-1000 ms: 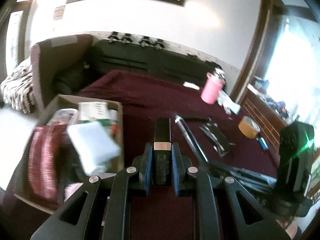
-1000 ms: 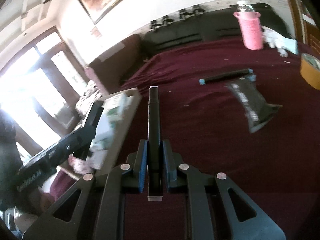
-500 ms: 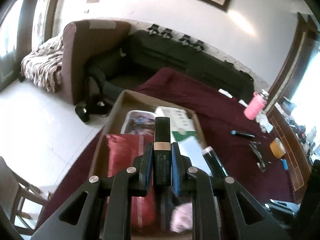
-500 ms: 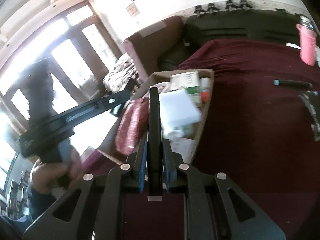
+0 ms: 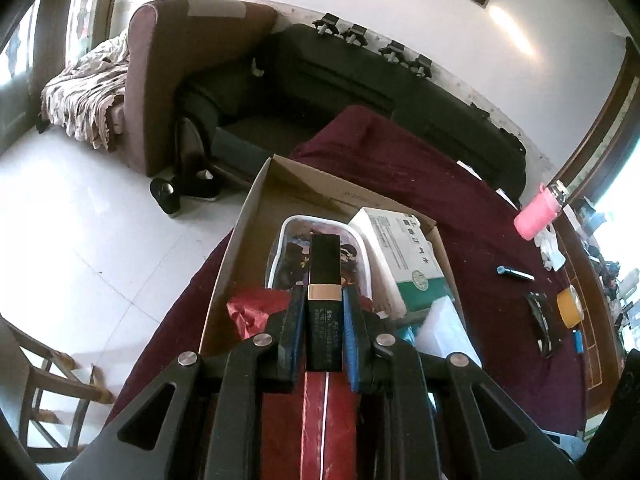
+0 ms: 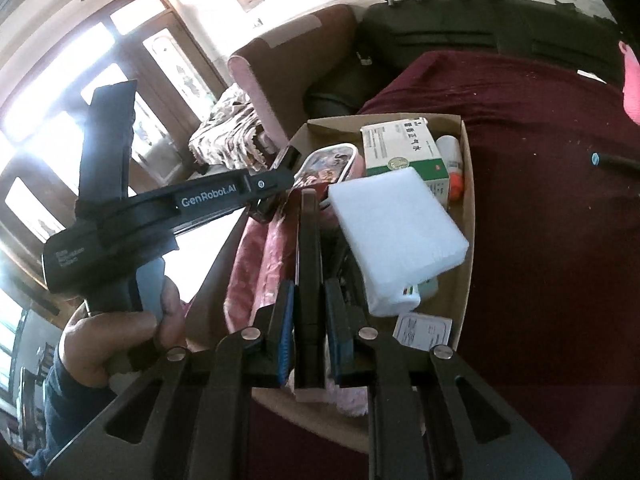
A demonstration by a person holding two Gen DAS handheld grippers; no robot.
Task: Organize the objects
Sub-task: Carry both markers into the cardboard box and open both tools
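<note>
Both claws hang over the cardboard box (image 6: 466, 216) at the tabletop's edge: the left claw (image 5: 323, 322) is clamped on a black tube with a gold band (image 5: 325, 276), the right claw (image 6: 308, 312) on a slim dark stick (image 6: 309, 248), each item's long axis running forward along the fingers. The box lies directly beneath, so release looks like a short drop. The box floor under the white foam block (image 6: 394, 236) and red pouch (image 5: 256, 312) is hidden.

Black tongs (image 6: 307, 292), blue pads (image 6: 286, 332), silver screws, GenRobot.AI mark.
</note>
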